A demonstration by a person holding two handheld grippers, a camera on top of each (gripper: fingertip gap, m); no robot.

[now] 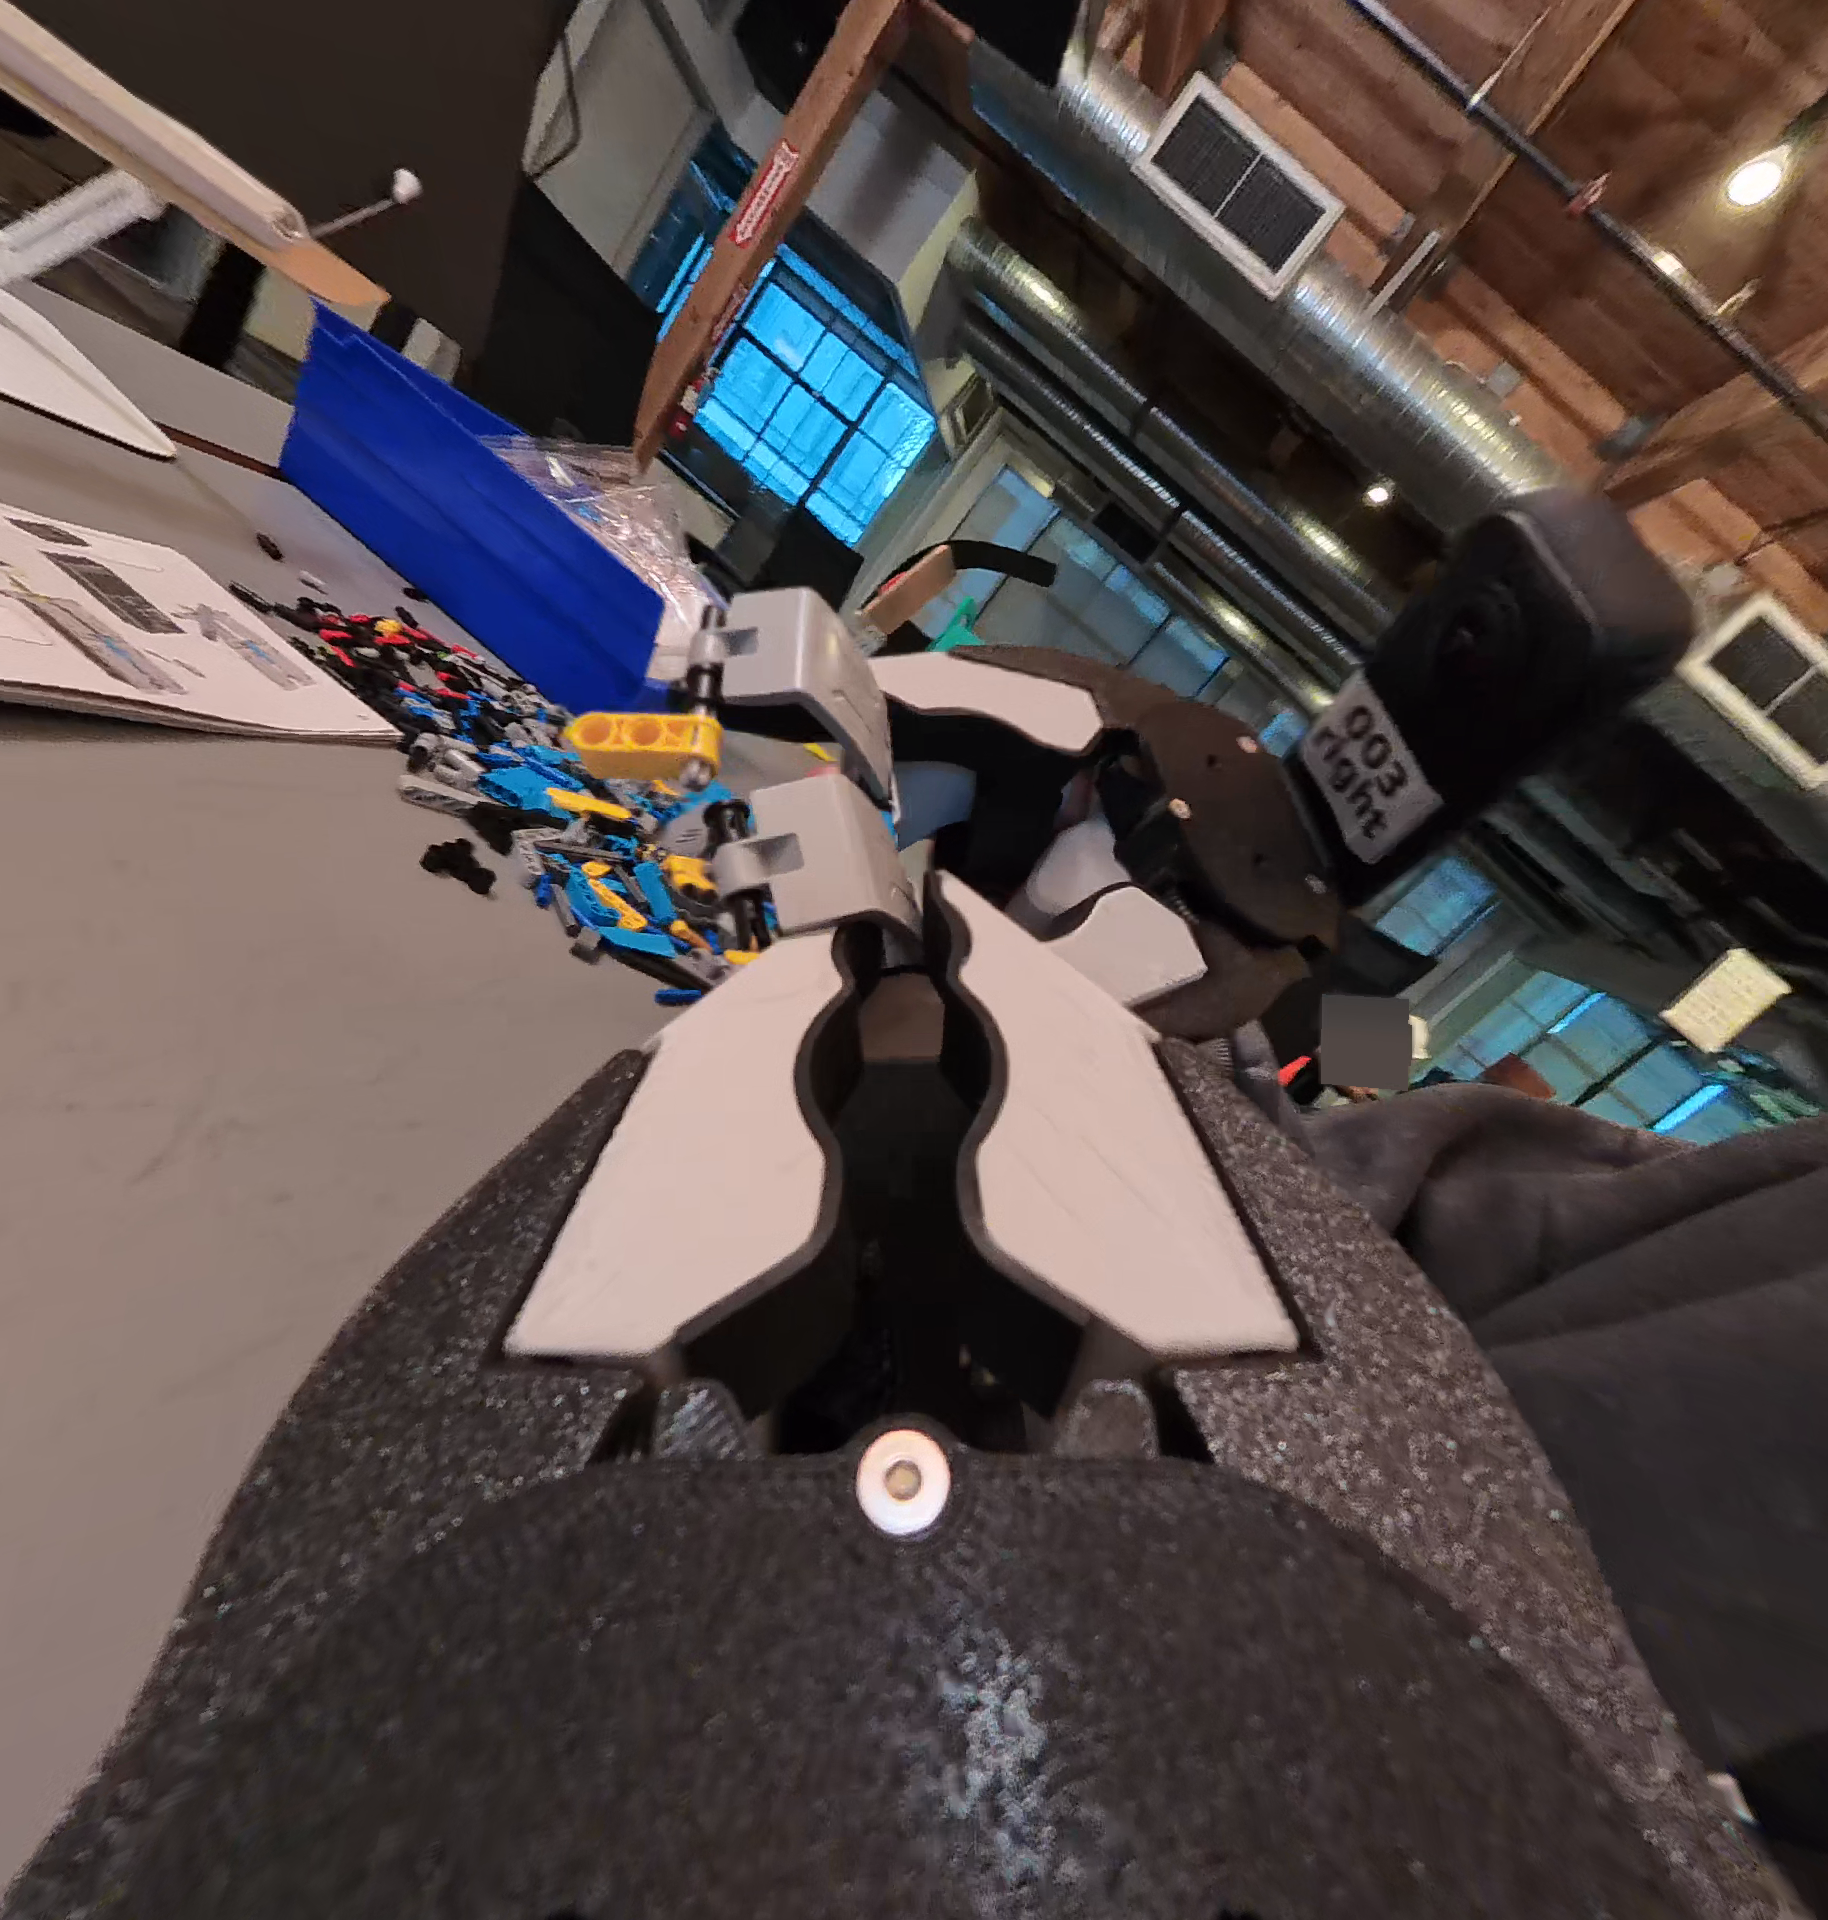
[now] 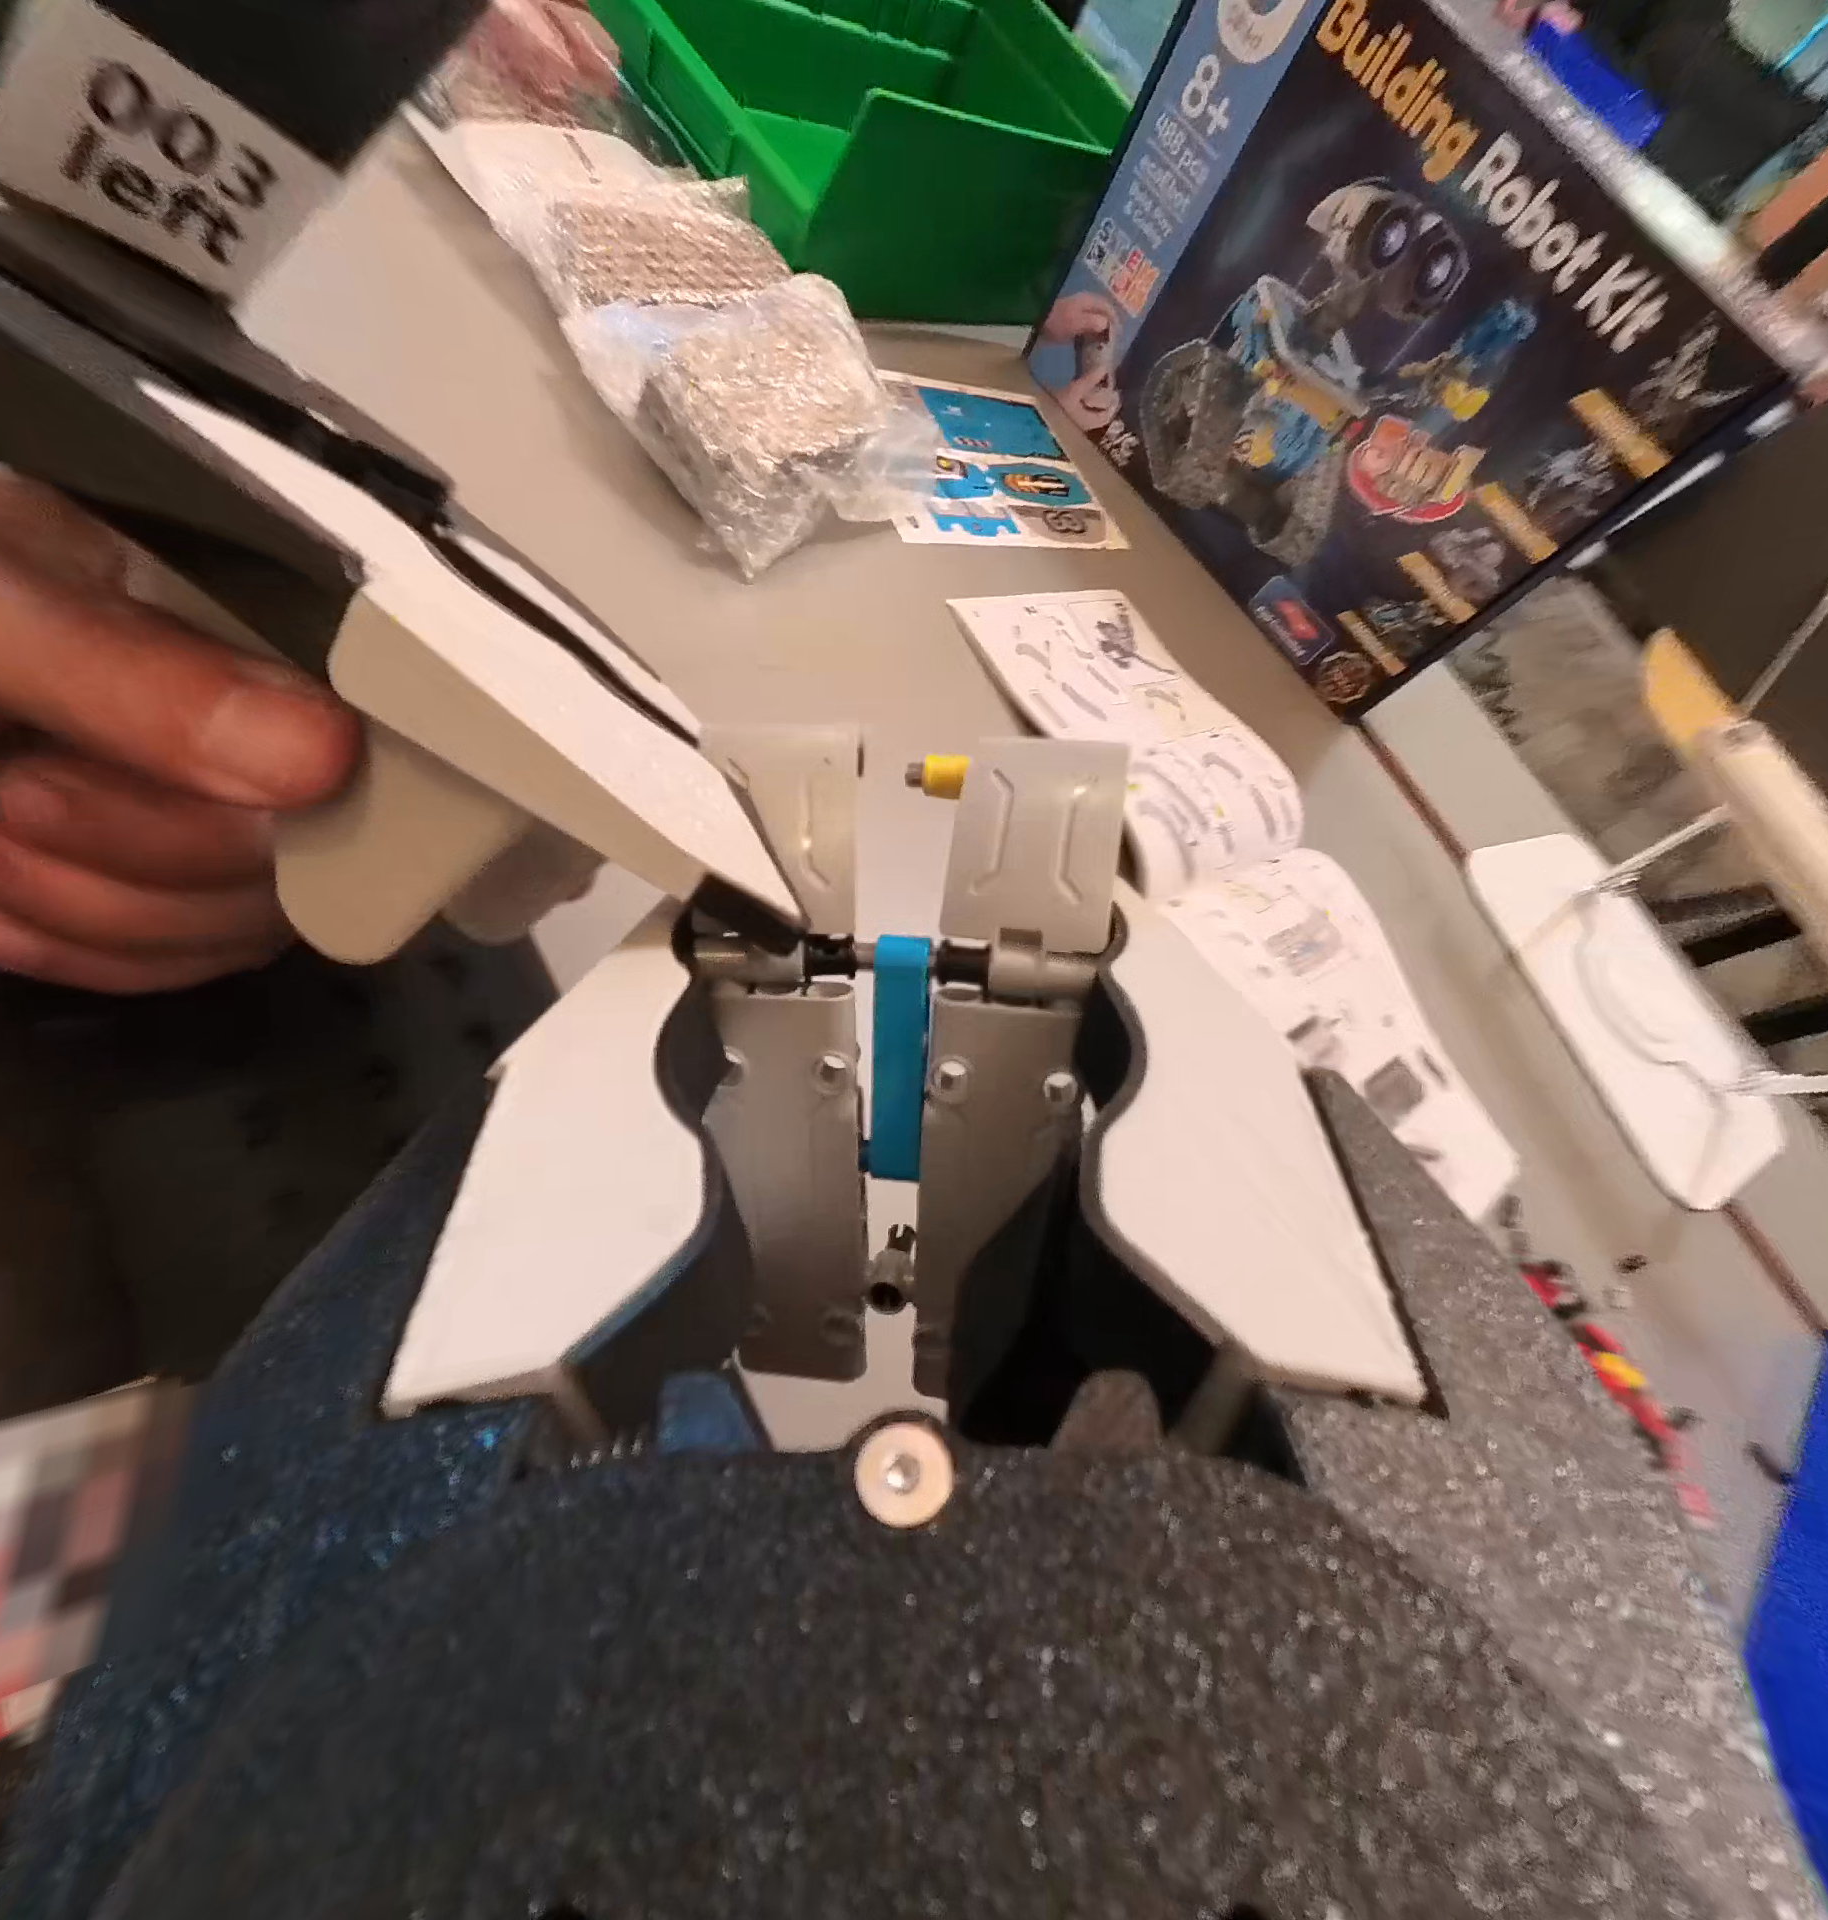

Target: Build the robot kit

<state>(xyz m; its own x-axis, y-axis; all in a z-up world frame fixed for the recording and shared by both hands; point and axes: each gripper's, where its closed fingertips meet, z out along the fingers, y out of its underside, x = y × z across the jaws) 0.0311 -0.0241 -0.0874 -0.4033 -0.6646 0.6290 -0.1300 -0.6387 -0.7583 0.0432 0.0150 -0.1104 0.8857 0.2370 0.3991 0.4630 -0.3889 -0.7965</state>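
Note:
A grey panel assembly [image 2: 785,1143] with a blue beam [image 2: 899,1049] in its middle and a yellow pin [image 2: 941,774] at its top is held above the grey table [image 2: 453,343]. My right gripper [image 2: 899,945] is shut on its two lower panels. My left gripper [image 2: 775,894], held by a hand [image 2: 141,727], comes in from the upper left with its tips on the assembly's upper left corner. In the left wrist view my left gripper [image 1: 894,930] is nearly shut on the assembly's [image 1: 806,665] near edge. A yellow beam [image 1: 645,740] sticks out left, and the right gripper [image 1: 920,800] is behind.
A pile of small loose pieces [image 1: 577,831] lies on the table [image 1: 162,1039] by an open instruction booklet [image 1: 110,623] and a blue bin [image 1: 453,520]. Green bins [image 2: 868,135], a kit box [image 2: 1409,343], bubble-wrapped bags [image 2: 723,395], a sticker sheet [image 2: 1003,468] and a white stand base [image 2: 1616,1018] lie beyond.

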